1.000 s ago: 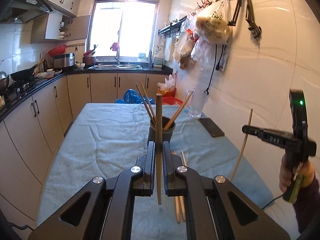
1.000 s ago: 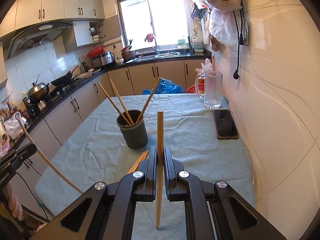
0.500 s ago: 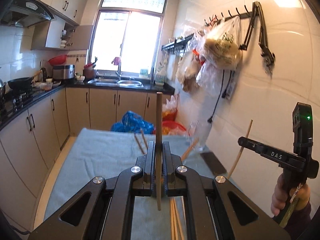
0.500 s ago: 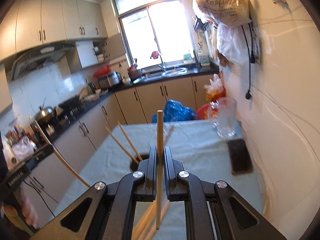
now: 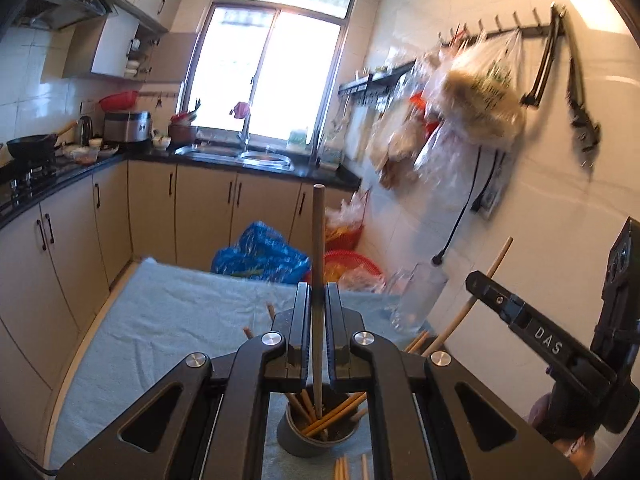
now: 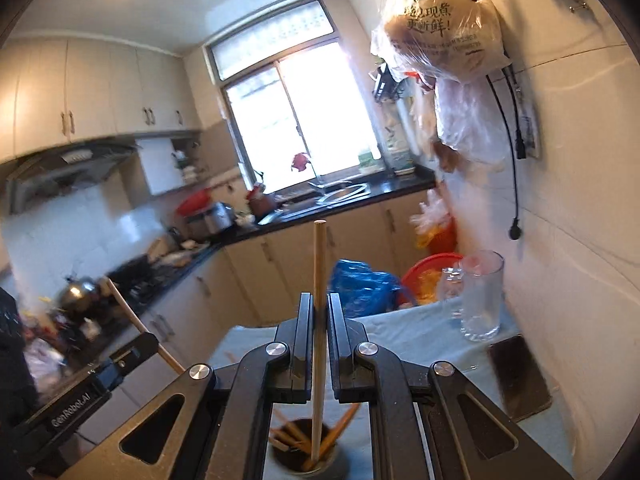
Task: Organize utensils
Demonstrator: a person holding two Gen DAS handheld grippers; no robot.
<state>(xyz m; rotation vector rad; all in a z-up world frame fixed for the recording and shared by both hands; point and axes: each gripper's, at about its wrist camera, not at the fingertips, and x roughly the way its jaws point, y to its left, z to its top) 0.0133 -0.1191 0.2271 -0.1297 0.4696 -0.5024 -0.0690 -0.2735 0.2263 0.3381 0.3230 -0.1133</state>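
A dark grey cup [image 5: 294, 442] holding several chopsticks stands on the blue-grey cloth [image 5: 168, 320], right below both grippers. My left gripper [image 5: 317, 292] is shut on one upright wooden chopstick [image 5: 318, 240], whose lower end lies over the cup's mouth. My right gripper [image 6: 319, 300] is shut on another upright chopstick [image 6: 319, 264], its lower end also at the mouth of the cup [image 6: 332, 465]. Whether either tip is inside, I cannot tell. Each gripper shows in the other's view: the right gripper [image 5: 476, 282] beside me, the left gripper [image 6: 136, 344] low on the left.
Loose chopsticks [image 5: 343, 469] lie on the cloth in front of the cup. A glass mug [image 6: 480, 296] and a dark phone [image 6: 520, 372] sit near the tiled wall on the right. Plastic bags [image 6: 440, 20] hang from wall hooks. Cabinets and a stove run along the left.
Both grippers have risen and come forward over the cup, each still holding its chopstick. The cup has gone from ahead of the jaws to beneath them.
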